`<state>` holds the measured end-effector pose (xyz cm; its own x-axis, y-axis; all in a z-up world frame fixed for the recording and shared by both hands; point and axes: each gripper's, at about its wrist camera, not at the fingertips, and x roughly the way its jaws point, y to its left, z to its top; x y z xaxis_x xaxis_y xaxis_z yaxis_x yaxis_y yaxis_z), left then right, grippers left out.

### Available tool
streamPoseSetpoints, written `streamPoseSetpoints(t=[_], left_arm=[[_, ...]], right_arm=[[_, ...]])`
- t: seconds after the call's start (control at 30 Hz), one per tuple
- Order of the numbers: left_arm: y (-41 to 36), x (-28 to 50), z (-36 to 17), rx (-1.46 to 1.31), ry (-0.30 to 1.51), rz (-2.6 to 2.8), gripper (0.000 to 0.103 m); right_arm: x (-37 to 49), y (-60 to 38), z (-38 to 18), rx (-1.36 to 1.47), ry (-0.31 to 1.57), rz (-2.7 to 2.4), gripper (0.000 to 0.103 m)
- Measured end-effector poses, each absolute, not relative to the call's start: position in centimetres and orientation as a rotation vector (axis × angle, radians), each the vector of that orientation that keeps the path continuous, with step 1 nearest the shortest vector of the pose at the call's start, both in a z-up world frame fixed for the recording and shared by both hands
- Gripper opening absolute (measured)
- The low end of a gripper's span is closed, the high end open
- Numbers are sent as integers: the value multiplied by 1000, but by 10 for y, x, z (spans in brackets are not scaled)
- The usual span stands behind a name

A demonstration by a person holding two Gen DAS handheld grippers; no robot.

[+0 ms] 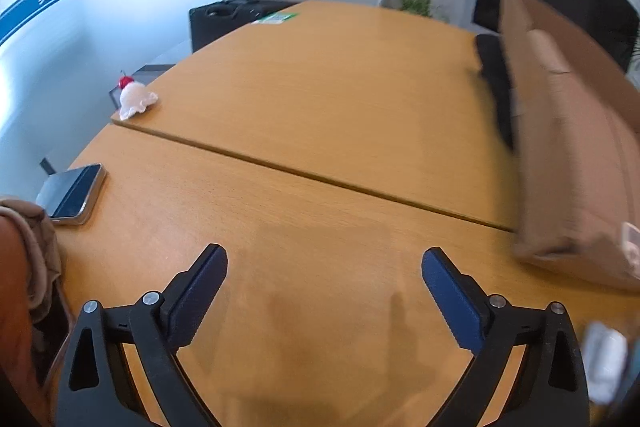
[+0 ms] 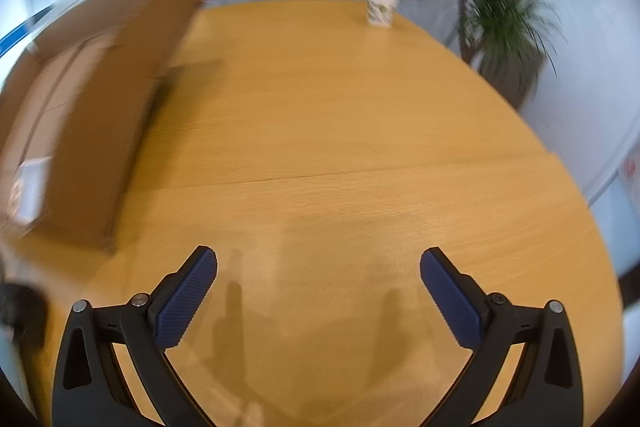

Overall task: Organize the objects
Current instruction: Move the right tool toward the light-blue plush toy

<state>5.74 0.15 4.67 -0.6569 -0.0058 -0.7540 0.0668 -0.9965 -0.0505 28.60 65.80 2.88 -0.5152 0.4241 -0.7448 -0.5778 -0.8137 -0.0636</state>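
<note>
With the left hand-held gripper (image 1: 324, 263) and right hand-held gripper (image 2: 318, 263) wide and empty beside the cardboard box (image 1: 576, 155), we risk nudging it along the surface (image 1: 320, 99).

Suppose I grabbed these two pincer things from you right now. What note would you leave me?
Left gripper: open, empty, over bare table.
Right gripper: open, empty, over the same table.
Things: cardboard box lies between the two grippers, with a black object alongside it. Phone near the left edge, small white and red toy further along that edge, paper cup at the far end on the right.
Done: nothing that shows.
Left: gather the loose things; the box looks the likely place.
</note>
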Motion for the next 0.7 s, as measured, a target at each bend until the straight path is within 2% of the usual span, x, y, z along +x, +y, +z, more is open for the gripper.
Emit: streamPoseSetpoints(t=[0.1, 0.23, 0.37, 0.5, 0.7], left_arm=[[18, 93, 80, 1350, 176, -2931, 99], [59, 150, 111, 1479, 146, -3048, 99], [101, 205, 129, 1593, 209, -3187, 99], [142, 241, 139, 1742, 282, -3250, 99], [182, 258, 129, 1927, 191, -3202, 99]], right_arm=[[298, 634, 47, -1054, 265, 2398, 102], [320, 600, 66, -1074, 368, 2564, 102], [332, 559, 76, -1123, 281, 2677, 102], [338, 526, 84, -1150, 263, 2811, 102], [324, 505, 92, -1201, 293, 2875, 99]])
